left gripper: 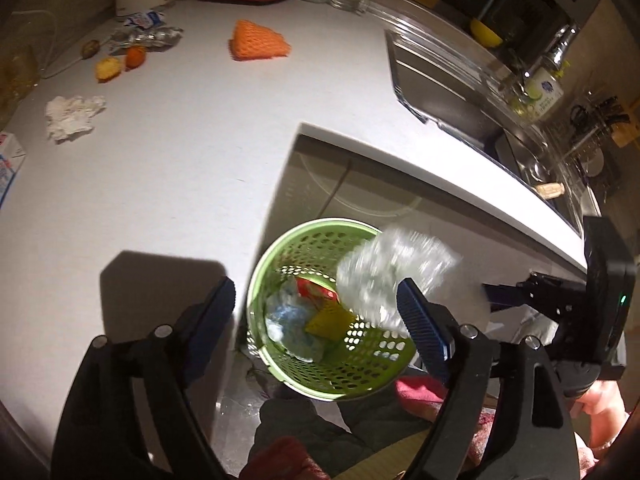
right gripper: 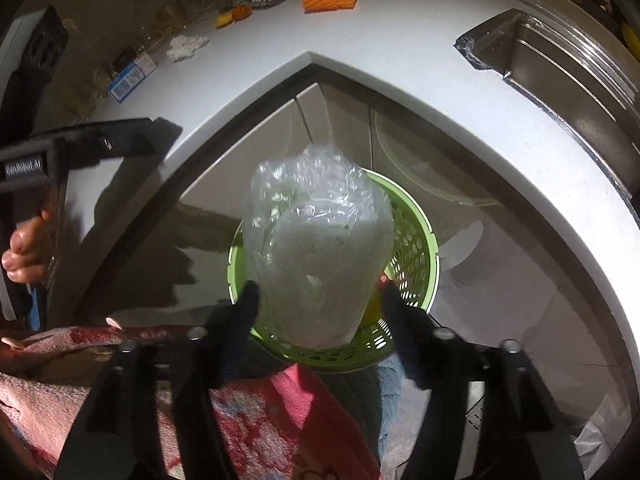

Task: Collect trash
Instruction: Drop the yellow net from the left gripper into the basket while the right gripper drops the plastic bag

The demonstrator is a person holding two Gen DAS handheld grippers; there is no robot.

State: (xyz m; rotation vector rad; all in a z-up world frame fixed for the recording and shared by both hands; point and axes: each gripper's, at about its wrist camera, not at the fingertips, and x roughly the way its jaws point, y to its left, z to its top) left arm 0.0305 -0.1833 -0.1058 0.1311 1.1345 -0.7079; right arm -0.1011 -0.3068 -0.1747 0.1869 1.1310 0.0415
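Note:
A green perforated basket (left gripper: 372,354) stands on the floor below the counter's corner and holds a red carton, a yellow wrapper and blue-white paper. A crumpled clear plastic bag (left gripper: 394,266) hangs blurred over its rim. My left gripper (left gripper: 320,320) is open above the basket with nothing between its fingers. In the right wrist view the plastic bag (right gripper: 316,248) covers most of the basket (right gripper: 416,248). My right gripper (right gripper: 320,292) is open; the bag lies loose between its fingers, clear of the right one.
On the white counter (left gripper: 180,152) lie a crumpled tissue (left gripper: 74,116), an orange foam net (left gripper: 258,40), fruit scraps (left gripper: 108,69), a crushed wrapper (left gripper: 148,36) and a blue-white carton (left gripper: 8,164). A steel sink (left gripper: 440,92) is at the right. Red cloth (right gripper: 276,420) lies below the grippers.

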